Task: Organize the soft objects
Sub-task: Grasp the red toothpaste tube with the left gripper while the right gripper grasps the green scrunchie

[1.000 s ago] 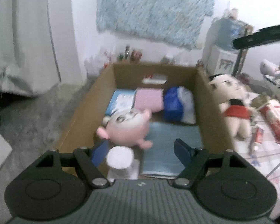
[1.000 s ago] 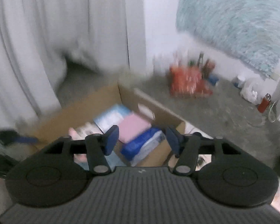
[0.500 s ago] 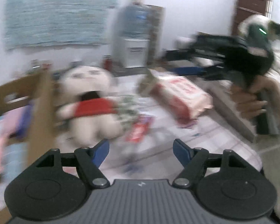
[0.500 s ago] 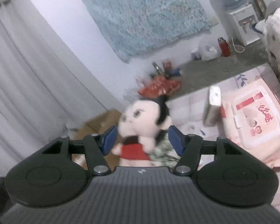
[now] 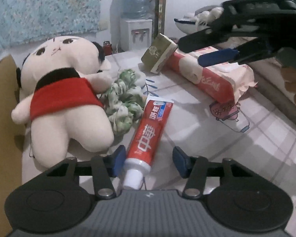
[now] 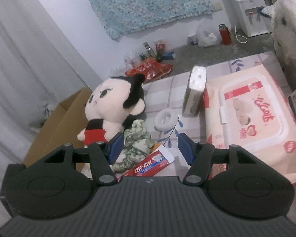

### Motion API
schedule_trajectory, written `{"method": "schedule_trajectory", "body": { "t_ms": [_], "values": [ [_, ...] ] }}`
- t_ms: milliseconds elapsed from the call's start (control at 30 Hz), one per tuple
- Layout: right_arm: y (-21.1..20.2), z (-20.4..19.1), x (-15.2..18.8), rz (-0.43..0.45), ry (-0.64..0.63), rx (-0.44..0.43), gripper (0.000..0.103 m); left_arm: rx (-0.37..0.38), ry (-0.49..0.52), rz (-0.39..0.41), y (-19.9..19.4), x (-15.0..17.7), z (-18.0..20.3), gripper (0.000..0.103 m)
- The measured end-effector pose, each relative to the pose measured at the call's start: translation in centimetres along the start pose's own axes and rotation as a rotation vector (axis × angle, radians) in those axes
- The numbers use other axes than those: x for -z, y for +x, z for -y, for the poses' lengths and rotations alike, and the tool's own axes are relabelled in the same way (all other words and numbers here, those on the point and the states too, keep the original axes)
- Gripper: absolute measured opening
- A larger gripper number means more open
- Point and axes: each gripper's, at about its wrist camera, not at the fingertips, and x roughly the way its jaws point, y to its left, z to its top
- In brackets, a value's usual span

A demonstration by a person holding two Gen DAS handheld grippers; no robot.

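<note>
Closing around the toothpaste tube [image 5: 148,136], the left gripper [image 5: 148,161] has one pad touching it, the other apart. Ahead-left lie the scrunchie [image 5: 124,100] and plush doll [image 5: 67,90], unboxed beside the cardboard box [image 6: 63,122]. The right gripper [image 6: 150,148] hovers spread, empty.

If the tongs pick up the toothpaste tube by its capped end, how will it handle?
The toothpaste tube looks full, so it will likely sag only a little. Its glossy skin may slip. Lying flat on the tabletop, it seems unlikely to roll.
</note>
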Motion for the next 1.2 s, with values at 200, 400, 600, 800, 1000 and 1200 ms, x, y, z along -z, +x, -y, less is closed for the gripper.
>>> {"method": "schedule_trajectory", "body": {
  "t_ms": [200, 400, 600, 800, 1000, 1200],
  "values": [
    [2.9, -1.3, 1.0, -0.067, -0.075, 0.063, 0.061, 0.01, -0.04, -0.007, -0.8, 0.3, -0.4, 0.03],
    [6.1, -1.0, 0.7, -0.083, -0.04, 0.077, 0.058, 0.038, -0.029, 0.004, -1.3, 1.0, -0.6, 0.03],
    [8.6, -1.4, 1.5, -0.135, -0.064, 0.095, 0.058, 0.088, -0.07, 0.002, -2.1, 1.7, -1.7, 0.03],
    [10.0, -1.8, 1.5, -0.102, -0.022, 0.061, 0.059, 0.08, -0.057, 0.001, -2.2, 1.7, -1.4, 0.031],
    [10.7, -1.2, 1.8, -0.025, 0.013, 0.041, 0.059, 0.085, -0.061, 0.007, -2.2, 2.0, -1.4, 0.031],
    [11.1, -2.9, 2.4, -0.059, -0.081, 0.077, 0.032, 0.094, -0.075, 0.009, -2.3, 2.1, -1.8, 0.031]
  ]
}}
